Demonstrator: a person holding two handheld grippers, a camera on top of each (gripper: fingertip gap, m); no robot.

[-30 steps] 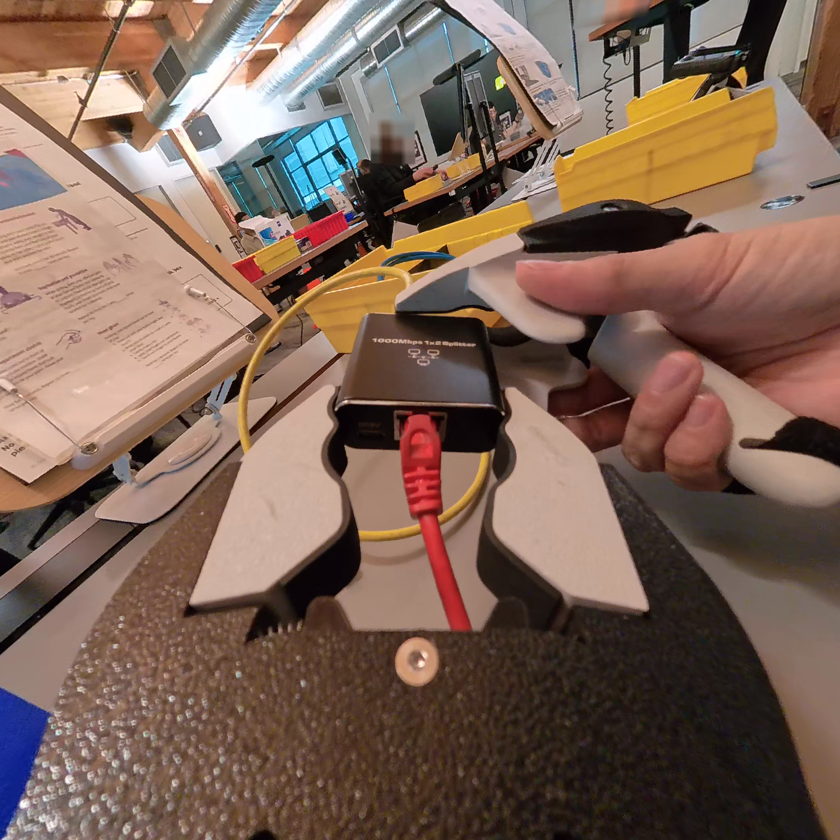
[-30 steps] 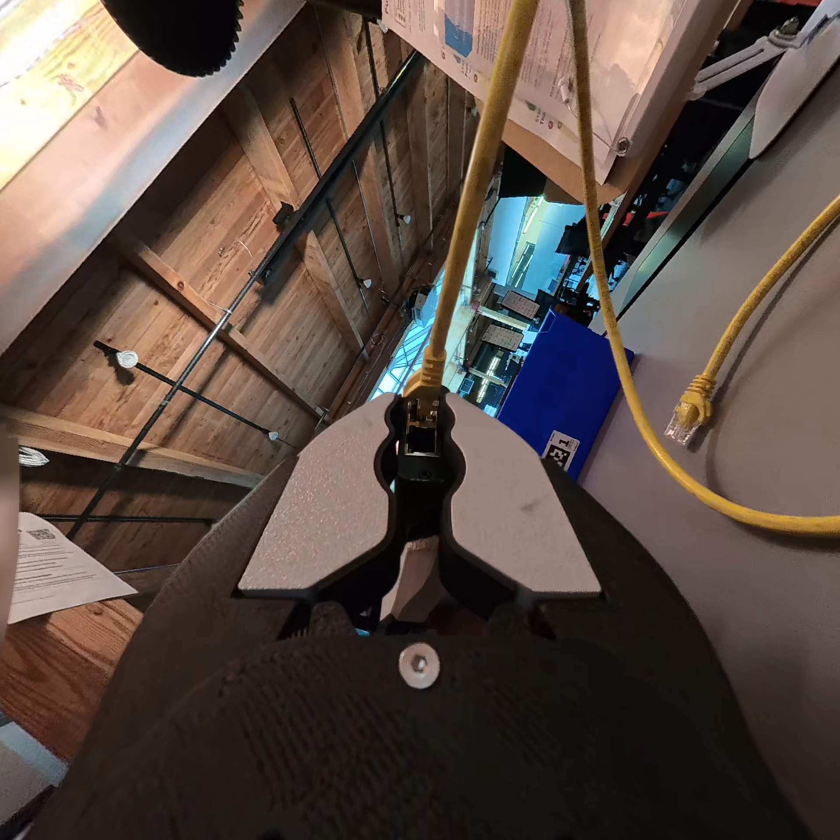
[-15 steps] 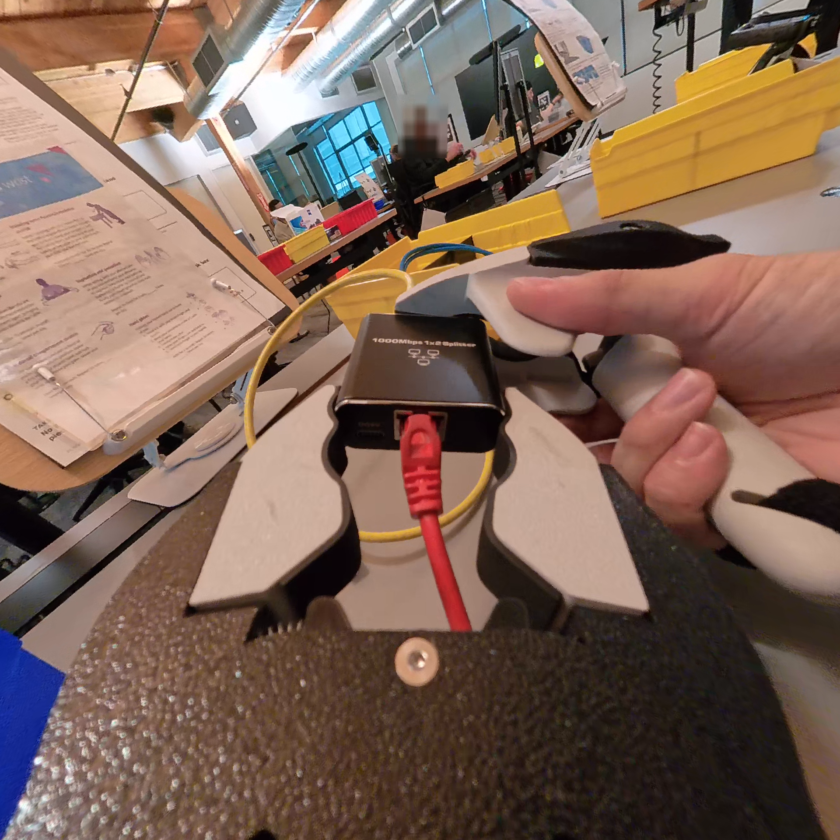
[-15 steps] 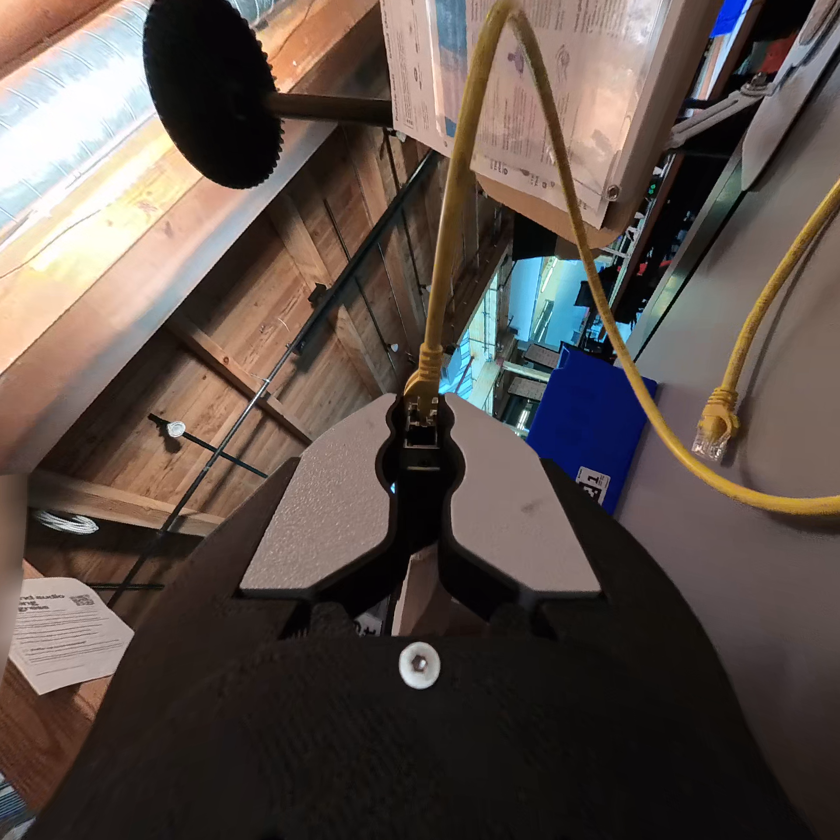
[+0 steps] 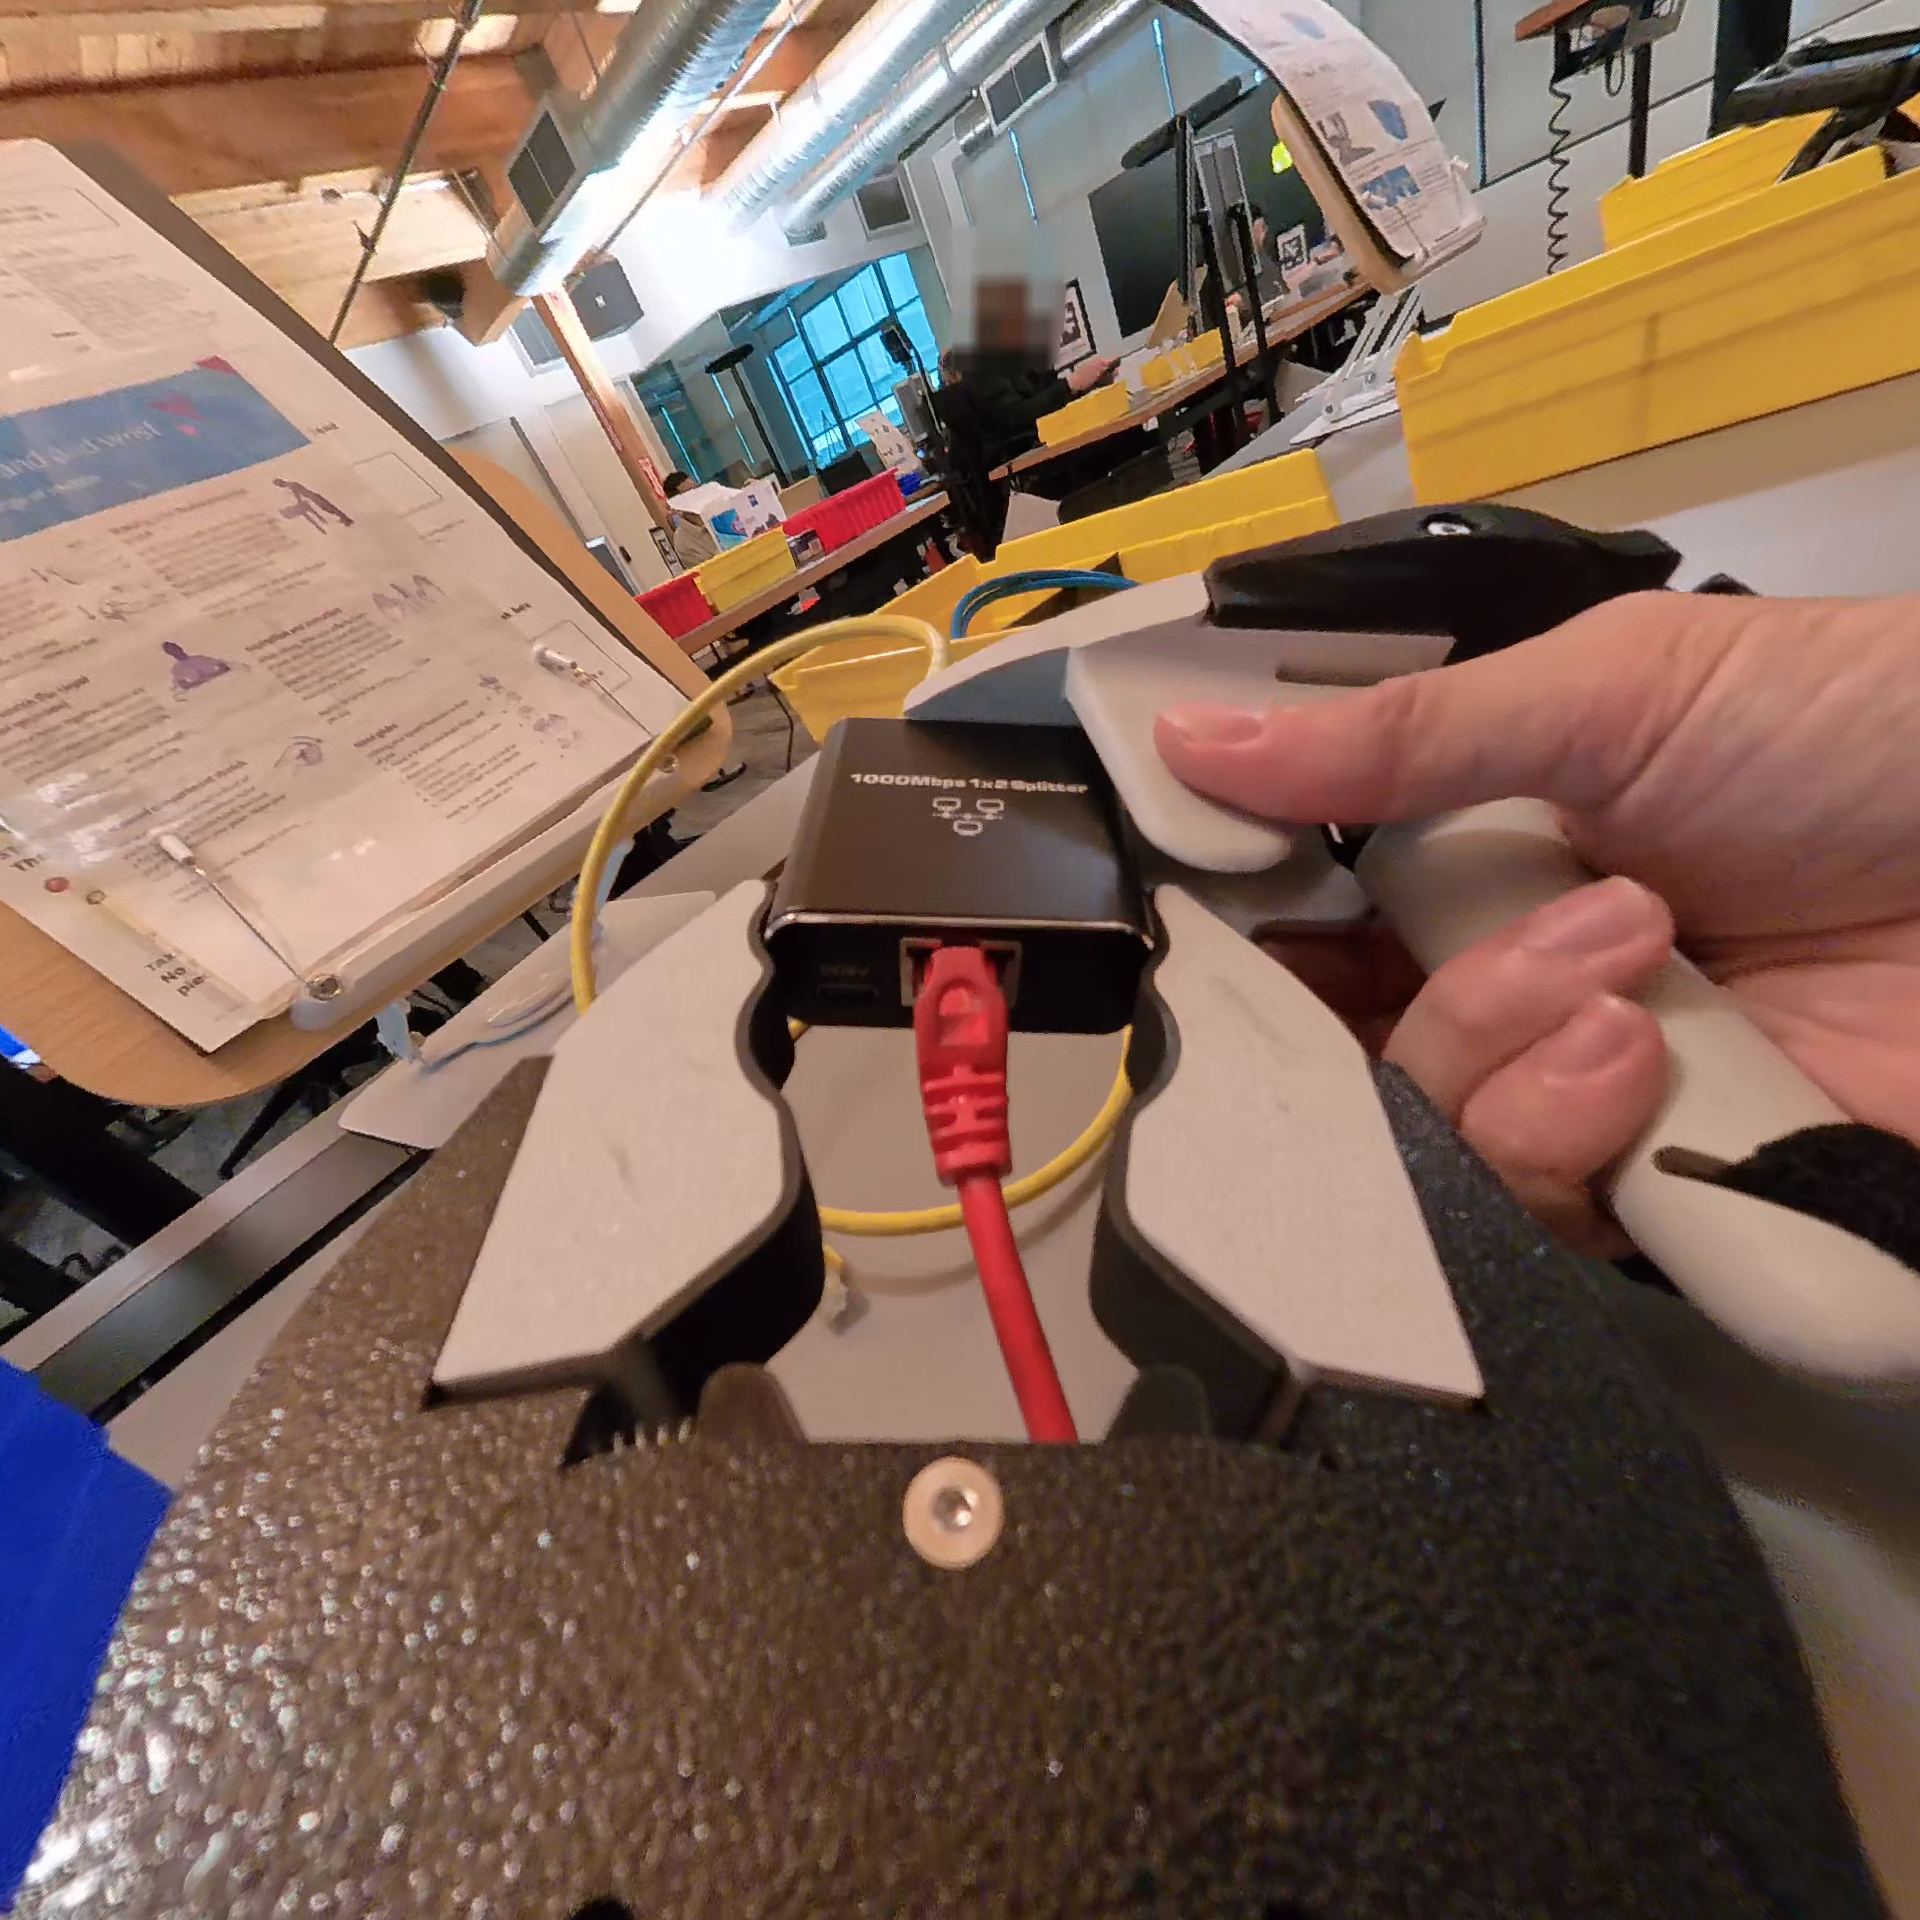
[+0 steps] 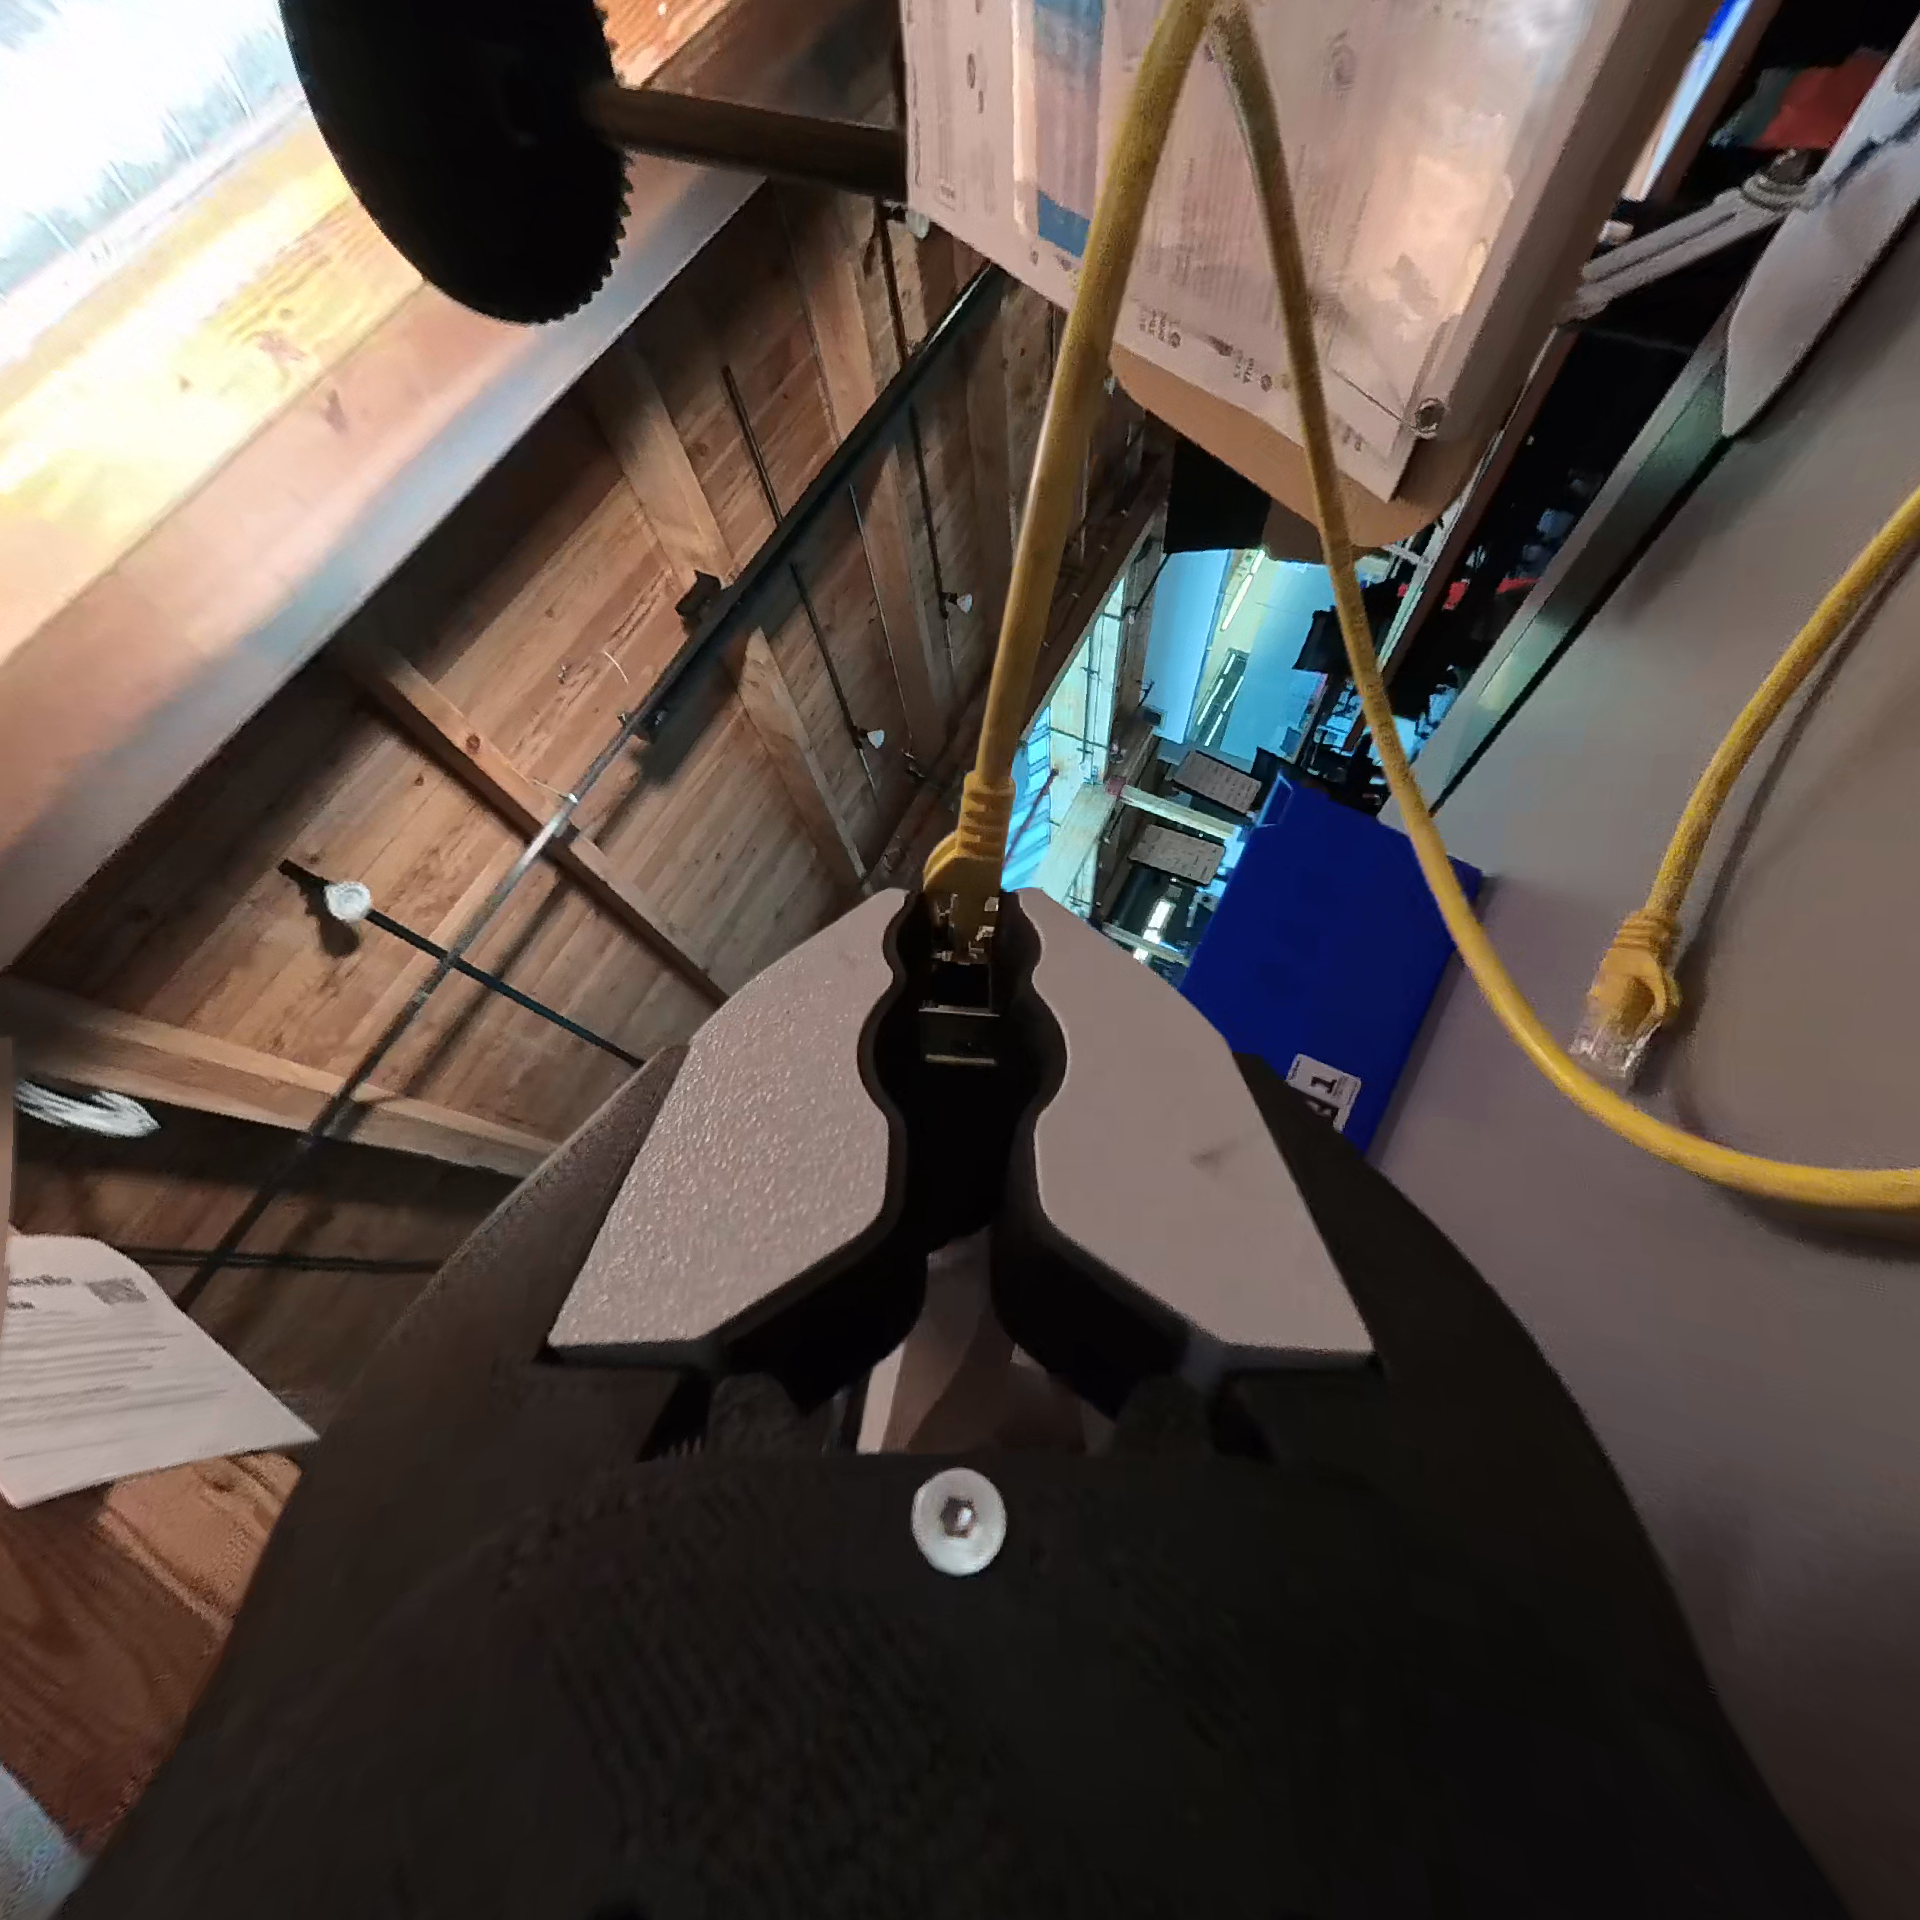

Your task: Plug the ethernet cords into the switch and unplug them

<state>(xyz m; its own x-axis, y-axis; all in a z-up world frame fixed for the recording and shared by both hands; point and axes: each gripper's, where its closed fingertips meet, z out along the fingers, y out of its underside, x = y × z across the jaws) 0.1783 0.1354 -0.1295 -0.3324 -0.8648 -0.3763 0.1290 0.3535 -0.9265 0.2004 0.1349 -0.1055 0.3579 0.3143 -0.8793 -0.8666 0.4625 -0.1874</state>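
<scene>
Off to the left a paper stand [image 5: 260,644] leans back. The left gripper [image 5: 956,966] is clamped on the black switch [image 5: 961,831], whose long axis runs near to far; a red cord [image 5: 971,1122] enters its near port. The right gripper [image 6: 961,997], from the right, pinches the yellow cord [image 6: 1049,499] by its plug at the switch's far end.

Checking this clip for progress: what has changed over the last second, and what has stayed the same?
Little changed. The loose yellow plug and blue bin slid rightward in the right wrist view, so that view shifted; no grasp changed. The left gripper stays clamped on the black switch with the red cord plugged in; the right gripper still pinches the yellow cord plug.
</scene>
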